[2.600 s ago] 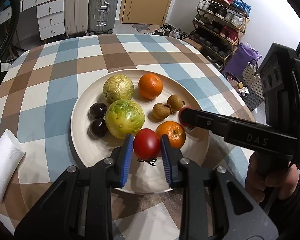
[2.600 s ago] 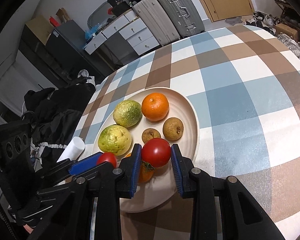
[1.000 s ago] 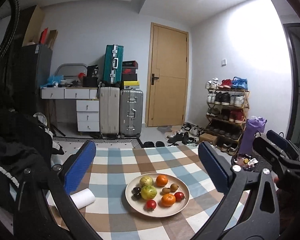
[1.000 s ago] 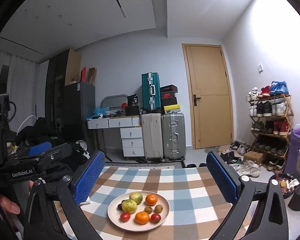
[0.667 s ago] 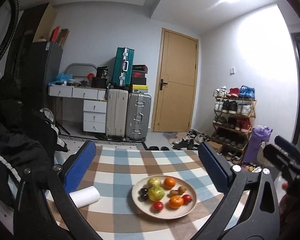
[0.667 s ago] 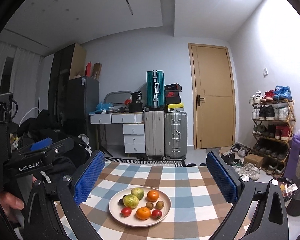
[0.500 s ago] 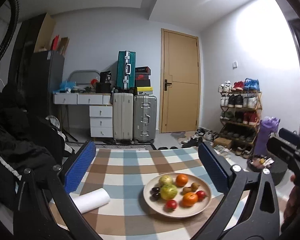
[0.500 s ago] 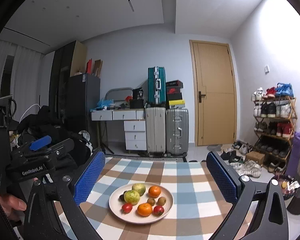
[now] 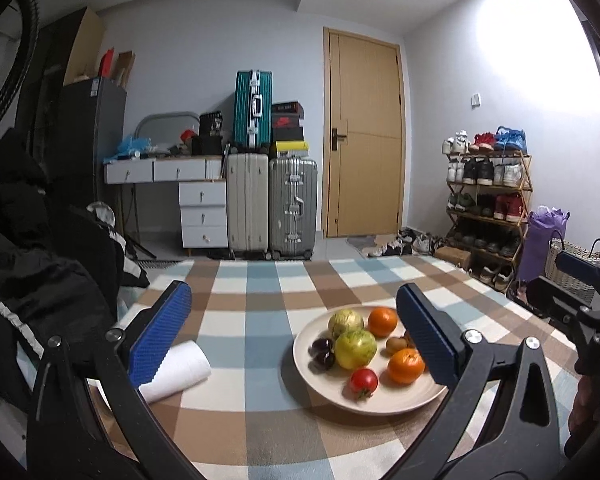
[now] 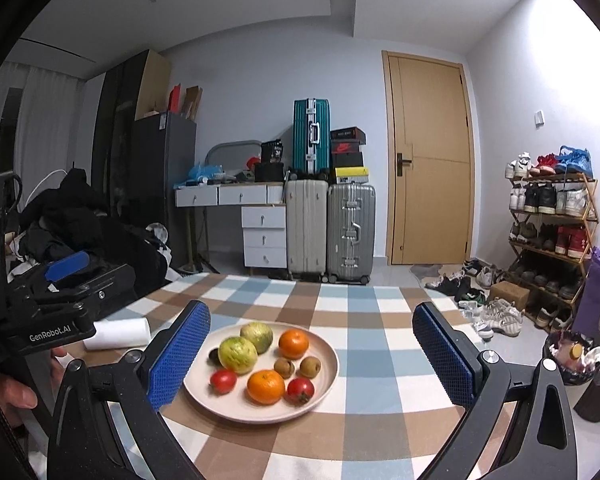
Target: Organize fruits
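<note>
A beige plate (image 9: 404, 398) (image 10: 324, 380) sits on the checked table and holds two green guavas (image 9: 355, 348), two oranges (image 9: 405, 366), two red tomatoes (image 9: 363, 380), small brown fruits (image 10: 309, 366) and dark plums (image 9: 322, 350). My left gripper (image 9: 300, 338) is open and empty, held back from the plate. My right gripper (image 10: 312, 354) is open and empty, also back from the plate. The right gripper's body shows at the right edge of the left wrist view (image 9: 580, 304); the left gripper's body shows at the left of the right wrist view (image 10: 56, 308).
A white paper roll (image 9: 176, 370) (image 10: 120, 332) lies on the table left of the plate. Dark clothes (image 9: 28, 272) pile at the left. Suitcases (image 9: 272, 208), drawers, a door and a shoe rack (image 9: 488, 208) stand behind.
Both grippers let go of the tomatoes on the plate, opened wide and pulled back. Over the last second both have come a little closer to the plate again.
</note>
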The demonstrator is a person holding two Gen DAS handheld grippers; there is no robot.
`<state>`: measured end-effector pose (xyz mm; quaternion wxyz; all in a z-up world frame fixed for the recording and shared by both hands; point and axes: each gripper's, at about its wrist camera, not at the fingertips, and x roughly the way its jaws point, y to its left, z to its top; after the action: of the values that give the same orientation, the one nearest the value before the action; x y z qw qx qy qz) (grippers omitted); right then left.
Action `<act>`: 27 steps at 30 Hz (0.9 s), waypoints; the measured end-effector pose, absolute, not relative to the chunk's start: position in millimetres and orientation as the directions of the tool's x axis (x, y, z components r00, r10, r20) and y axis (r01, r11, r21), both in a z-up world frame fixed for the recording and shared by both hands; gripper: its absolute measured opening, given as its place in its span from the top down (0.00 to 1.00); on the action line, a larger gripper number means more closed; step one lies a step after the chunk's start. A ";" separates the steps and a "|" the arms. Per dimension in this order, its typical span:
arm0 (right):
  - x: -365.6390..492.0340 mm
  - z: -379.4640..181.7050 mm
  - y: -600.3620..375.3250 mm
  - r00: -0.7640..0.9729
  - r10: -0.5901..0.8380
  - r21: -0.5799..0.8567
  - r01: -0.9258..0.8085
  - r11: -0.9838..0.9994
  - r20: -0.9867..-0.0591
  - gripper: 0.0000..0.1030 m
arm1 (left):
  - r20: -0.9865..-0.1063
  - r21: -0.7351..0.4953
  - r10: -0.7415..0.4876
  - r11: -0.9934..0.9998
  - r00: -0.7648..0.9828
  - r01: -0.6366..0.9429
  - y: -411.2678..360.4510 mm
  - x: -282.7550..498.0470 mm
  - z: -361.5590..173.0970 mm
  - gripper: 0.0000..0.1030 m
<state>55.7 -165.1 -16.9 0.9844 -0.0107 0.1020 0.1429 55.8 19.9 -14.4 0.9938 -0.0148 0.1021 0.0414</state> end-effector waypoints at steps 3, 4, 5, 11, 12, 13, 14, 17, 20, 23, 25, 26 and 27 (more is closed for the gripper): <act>65.8 -30.0 -163.5 0.933 0.271 0.005 -0.278 0.961 -0.235 0.00 | -0.247 -0.021 0.072 0.997 0.966 -0.080 19.6 68.1 -30.0 0.01; 67.3 -33.8 -162.2 0.933 0.269 0.005 -0.276 0.961 -0.240 0.00 | -0.254 -0.023 0.067 0.997 0.965 -0.076 20.3 71.5 -32.9 0.01; 69.5 -36.9 -162.0 0.930 0.271 0.008 -0.278 0.961 -0.247 0.00 | -0.263 -0.025 0.063 0.997 0.963 -0.072 19.6 75.1 -37.1 0.01; 78.4 -52.3 -157.1 0.928 0.251 -0.019 -0.266 0.964 -0.277 0.00 | -0.306 -0.034 0.062 0.997 0.950 -0.076 21.1 92.4 -57.6 0.01; 79.1 -54.9 -156.5 0.926 0.249 -0.021 -0.266 0.964 -0.283 0.00 | -0.319 -0.032 0.073 0.996 0.945 -0.088 21.4 97.3 -61.3 0.01; 80.2 -57.4 -156.3 0.924 0.249 -0.022 -0.267 0.963 -0.291 0.00 | -0.323 -0.031 0.080 0.995 0.943 -0.095 21.1 99.8 -62.5 0.01; 83.6 -60.1 -155.9 0.918 0.250 -0.019 -0.269 0.963 -0.308 0.00 | -0.328 -0.031 0.079 0.995 0.942 -0.094 20.5 102.8 -64.3 0.01; 86.7 -61.2 -157.8 0.913 0.252 -0.006 -0.268 0.963 -0.320 0.00 | -0.334 -0.023 0.075 0.996 0.940 -0.087 19.9 109.5 -69.5 0.01; 88.8 -62.5 -162.1 0.912 0.247 0.013 -0.257 0.966 -0.327 0.00 | -0.329 0.002 0.070 0.997 0.942 -0.074 15.2 113.9 -71.0 0.01; 88.2 -62.7 -161.3 0.913 0.244 0.006 -0.256 0.967 -0.327 0.00 | -0.321 0.037 0.083 0.996 0.943 -0.075 7.1 112.0 -71.5 0.01; 88.8 -62.4 -161.5 0.912 0.244 0.006 -0.256 0.967 -0.329 0.00 | -0.323 0.037 0.085 0.996 0.943 -0.078 4.1 110.4 -69.2 0.01; 88.4 -61.8 -161.8 0.912 0.245 0.008 -0.256 0.967 -0.329 0.00 | -0.323 0.034 0.095 0.995 0.942 -0.089 4.8 108.9 -68.4 0.01; 89.1 -61.6 -162.0 0.912 0.245 0.010 -0.257 0.966 -0.330 0.00 | -0.323 0.025 0.099 0.995 0.941 -0.096 6.5 111.3 -70.6 0.01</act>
<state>89.1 -162.0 -61.6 0.9775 -0.0167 0.1664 0.1284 111.3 6.5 -70.6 0.9852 0.0043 0.1641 0.0496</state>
